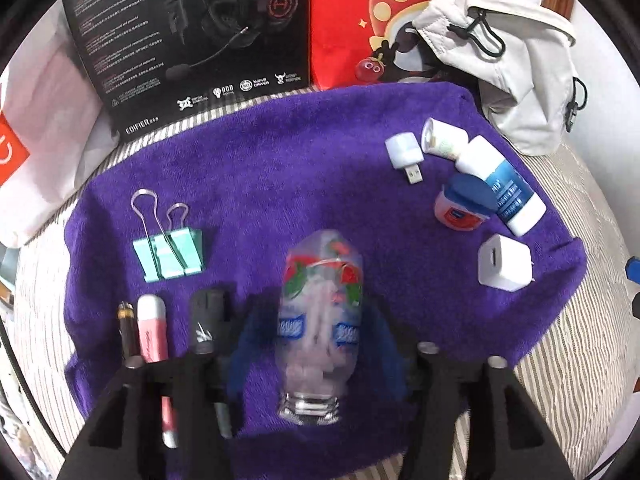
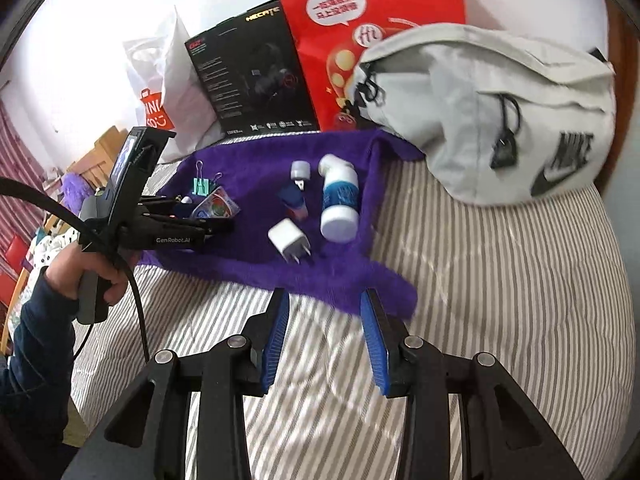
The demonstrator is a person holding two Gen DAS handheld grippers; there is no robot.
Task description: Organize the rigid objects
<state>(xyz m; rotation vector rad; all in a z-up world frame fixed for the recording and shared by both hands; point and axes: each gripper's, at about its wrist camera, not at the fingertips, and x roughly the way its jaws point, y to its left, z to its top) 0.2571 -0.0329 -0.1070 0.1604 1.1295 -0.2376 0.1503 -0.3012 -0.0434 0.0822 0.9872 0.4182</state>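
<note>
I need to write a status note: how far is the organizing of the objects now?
Looks done: binder clips and pens sit grouped at the towel's left. In hand: the left gripper holds a clear bottle. Left: charger, white tube, small jar and USB light lie scattered. The right gripper is open, empty.

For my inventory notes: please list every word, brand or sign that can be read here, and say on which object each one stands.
"EDIFIER": black headset box, lower edge.
"HECATE": the same box, top.
"Hi": red paper bag, in a white circle.
"NIKE": grey bag.
"GenRobot.AI": left gripper, on its side.
Too small or blurred: box paragraphs, the bag's Chinese characters, white-and-blue tube, held clear packet.
</note>
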